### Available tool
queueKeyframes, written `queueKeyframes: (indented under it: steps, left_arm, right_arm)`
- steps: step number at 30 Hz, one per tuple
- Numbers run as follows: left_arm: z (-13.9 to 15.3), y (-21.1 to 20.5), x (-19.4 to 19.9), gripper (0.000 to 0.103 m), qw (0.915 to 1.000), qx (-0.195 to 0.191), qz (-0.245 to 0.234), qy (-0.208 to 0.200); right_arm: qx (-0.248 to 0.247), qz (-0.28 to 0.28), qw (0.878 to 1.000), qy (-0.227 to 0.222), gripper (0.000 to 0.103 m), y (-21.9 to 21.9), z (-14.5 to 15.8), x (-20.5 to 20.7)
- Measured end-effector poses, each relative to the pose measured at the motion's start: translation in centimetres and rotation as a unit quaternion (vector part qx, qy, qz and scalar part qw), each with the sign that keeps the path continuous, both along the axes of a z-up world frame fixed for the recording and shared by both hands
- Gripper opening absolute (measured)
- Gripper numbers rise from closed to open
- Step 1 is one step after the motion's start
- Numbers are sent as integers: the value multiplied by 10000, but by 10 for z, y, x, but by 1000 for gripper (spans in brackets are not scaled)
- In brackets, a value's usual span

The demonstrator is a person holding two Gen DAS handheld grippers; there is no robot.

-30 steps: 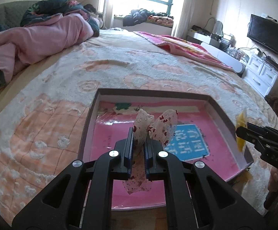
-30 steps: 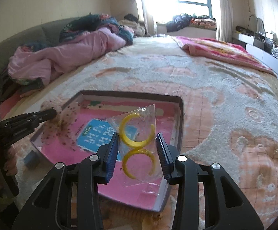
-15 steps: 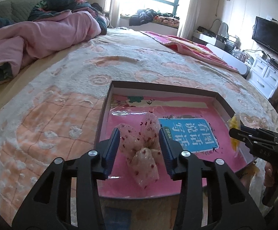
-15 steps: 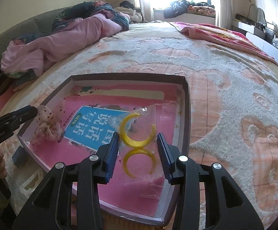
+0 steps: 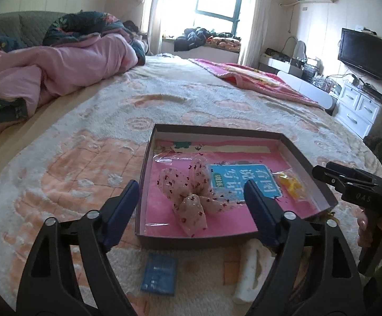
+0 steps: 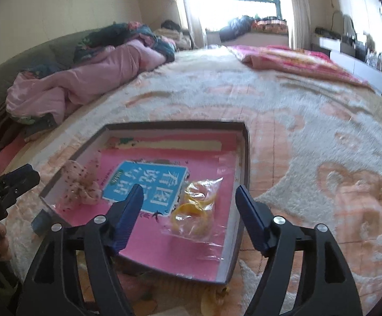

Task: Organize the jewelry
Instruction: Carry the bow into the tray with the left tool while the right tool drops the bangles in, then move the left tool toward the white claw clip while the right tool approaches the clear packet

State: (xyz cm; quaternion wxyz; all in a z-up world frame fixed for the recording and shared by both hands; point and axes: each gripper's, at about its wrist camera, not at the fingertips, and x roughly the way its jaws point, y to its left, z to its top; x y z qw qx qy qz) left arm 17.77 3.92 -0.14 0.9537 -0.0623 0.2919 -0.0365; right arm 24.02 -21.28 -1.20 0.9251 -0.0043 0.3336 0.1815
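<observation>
A shallow dark box (image 5: 148, 158) with a pink floor lies on the bed. In it rests a bagged pink bow with red specks (image 5: 191, 200), let go. My left gripper (image 5: 191, 187) hangs just in front of the bow, its jaws opening and touching nothing. A clear bag of yellow hoops (image 6: 193, 208) lies on the box floor (image 6: 227, 158), beside a blue printed card (image 6: 148, 187). My right gripper (image 6: 188, 191) stands over that bag, jaws opening, pads off it. The bow (image 6: 81, 184) sits at the box's left corner, with the left gripper (image 6: 14, 184) beside it.
In front of the box lie a small blue packet (image 5: 160, 276) and a white object (image 5: 251, 268) on the fluffy peach blanket (image 5: 85, 158). A pink quilt (image 5: 59, 71) is heaped at the far left. A red blanket (image 5: 256, 79) and a white dresser (image 5: 359, 110) lie to the right.
Both grippers have gone from shut to wide. The bow dropped from the left jaws onto the box floor and the hoop bag from the right jaws. The left gripper drew back.
</observation>
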Motion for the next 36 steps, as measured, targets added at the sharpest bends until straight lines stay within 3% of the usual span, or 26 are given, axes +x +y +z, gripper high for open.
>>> queueKeyframes:
  steps: [8, 15, 36]
  left_arm:
    - [12, -5, -23, 86, 9996, -10, -87, -252]
    - [14, -11, -37, 89, 9993, 31, -149, -330]
    - [-2, -38, -62, 90, 9978, 237, -603, -151]
  right_arm:
    - [-40, 62, 9992, -396, 80, -2, 22, -39]
    - [-43, 123, 9985, -538, 83, -3, 28, -69]
    - [-122, 112, 9996, -207, 83, -15, -2, -118]
